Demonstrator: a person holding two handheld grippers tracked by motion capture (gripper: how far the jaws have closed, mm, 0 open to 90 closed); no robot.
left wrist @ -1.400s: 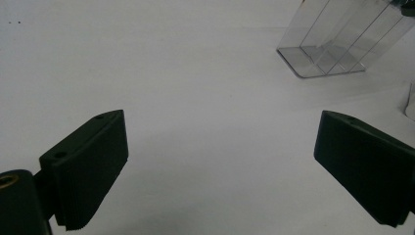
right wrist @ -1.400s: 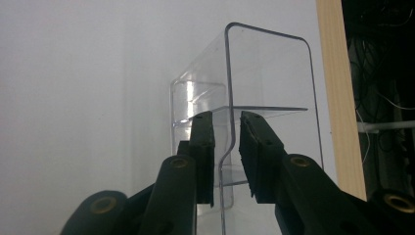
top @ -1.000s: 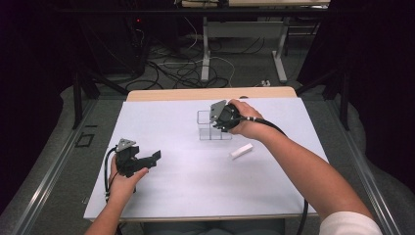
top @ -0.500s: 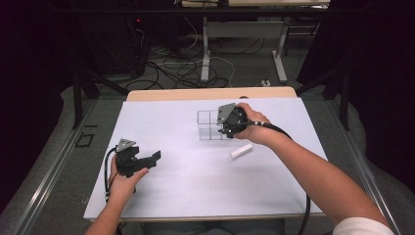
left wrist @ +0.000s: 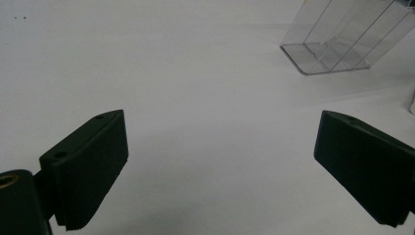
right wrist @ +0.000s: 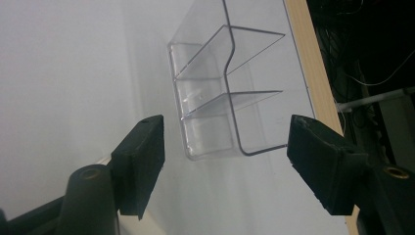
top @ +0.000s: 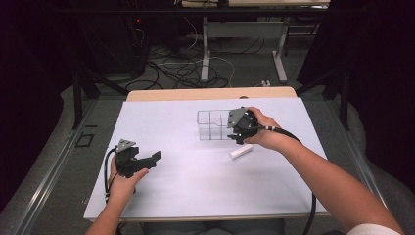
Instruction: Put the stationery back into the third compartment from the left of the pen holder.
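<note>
Drawn back from the clear organizer (right wrist: pixel 215 98), right gripper (top: pixel 241 128) gapes wide, empty; left gripper (top: pixel 142 161) likewise.

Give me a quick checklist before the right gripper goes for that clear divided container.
1. Right gripper open: ok, jaws spread wide in the right gripper view.
2. Clear container in line with the jaws: ok, its near end sits between them, not yet touched.
3. Container upright and empty: ok, compartments look bare.
4. White block out of the way: ok, it lies on the table nearer the person, beside the hand.
5. Left gripper clear: ok, open and apart from the container.
6. Jaw span fits container: cannot tell.
</note>
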